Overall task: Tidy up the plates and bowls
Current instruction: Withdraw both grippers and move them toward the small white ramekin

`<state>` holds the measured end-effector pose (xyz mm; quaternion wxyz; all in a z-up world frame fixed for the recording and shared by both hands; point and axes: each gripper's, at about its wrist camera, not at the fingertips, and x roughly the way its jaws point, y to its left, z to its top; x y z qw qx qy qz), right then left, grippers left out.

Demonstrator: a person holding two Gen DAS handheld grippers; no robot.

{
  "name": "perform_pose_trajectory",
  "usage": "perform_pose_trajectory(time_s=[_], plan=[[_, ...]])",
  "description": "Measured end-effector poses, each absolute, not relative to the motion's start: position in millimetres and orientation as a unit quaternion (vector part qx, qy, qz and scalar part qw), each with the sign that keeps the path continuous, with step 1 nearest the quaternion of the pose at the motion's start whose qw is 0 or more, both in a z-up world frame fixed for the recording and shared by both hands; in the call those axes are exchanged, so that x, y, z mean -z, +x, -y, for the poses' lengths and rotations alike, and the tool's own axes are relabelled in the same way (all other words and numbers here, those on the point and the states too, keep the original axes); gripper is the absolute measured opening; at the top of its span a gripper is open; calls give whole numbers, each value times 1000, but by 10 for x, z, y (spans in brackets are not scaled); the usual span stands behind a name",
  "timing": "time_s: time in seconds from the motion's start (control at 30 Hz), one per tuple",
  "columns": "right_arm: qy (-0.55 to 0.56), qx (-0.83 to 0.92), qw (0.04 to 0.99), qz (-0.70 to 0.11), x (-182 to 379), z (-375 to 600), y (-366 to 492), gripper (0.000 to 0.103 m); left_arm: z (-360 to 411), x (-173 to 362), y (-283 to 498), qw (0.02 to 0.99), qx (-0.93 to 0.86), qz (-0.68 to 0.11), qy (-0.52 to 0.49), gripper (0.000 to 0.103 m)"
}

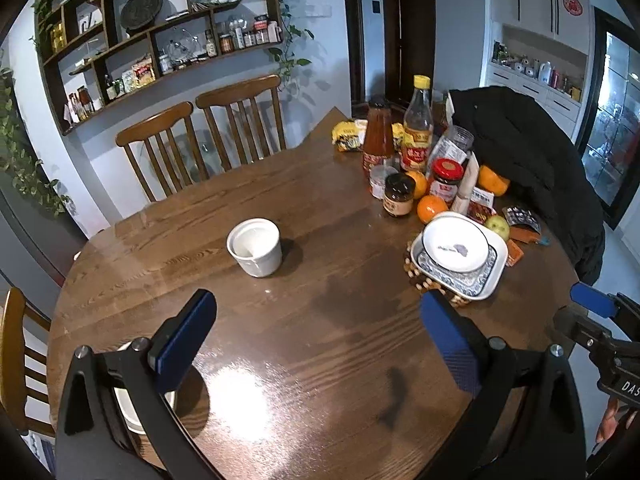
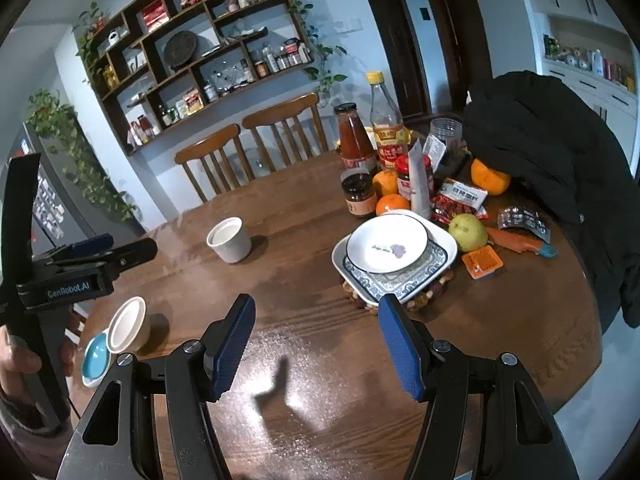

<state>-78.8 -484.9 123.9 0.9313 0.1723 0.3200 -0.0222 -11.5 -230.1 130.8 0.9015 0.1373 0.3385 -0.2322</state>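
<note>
Both grippers open over bare wood, nothing between the blue pads: left gripper [image 1: 318, 320], right gripper [image 2: 316, 344]. On the round dark wooden table [image 1: 320, 360]: round white plate [image 2: 387, 243] atop a blue-patterned square dish [image 2: 434, 268], inside a white square plate [image 2: 448, 244], all on a beaded trivet [image 2: 420, 304] beside jars and fruit. Near the table's middle, a white ceramic cup [image 1: 255, 246]. At the near left edge, a cream bowl [image 2: 129, 325] touching a small blue-lined dish [image 2: 96, 358].
</note>
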Motion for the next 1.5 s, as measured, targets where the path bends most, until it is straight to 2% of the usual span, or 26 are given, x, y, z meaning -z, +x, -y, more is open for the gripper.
perform_pose_trajectory(time_s=[0.27, 0.6, 1.07, 1.23, 1.5], plan=[[174, -11, 930, -325, -1301, 4765, -606, 65, 2128, -1566, -85, 919, 213, -303, 137, 102], [154, -67, 936, -311, -1712, 4566, -197, 65, 1806, -1970, -62, 943, 174, -246, 142, 102], [120, -83, 941, -306, -2193, 4450, 342, 65, 1723, -2242, 395, 952, 138, -253, 101, 102], [107, -101, 935, -324, -2130, 4336, 625, 65, 1652, -2081, 651, 949, 112, -285, 75, 102], [107, -130, 903, -396, -1604, 4114, 1292, 65, 1651, -1305, 1197, 921, 62, -381, 54, 102]])
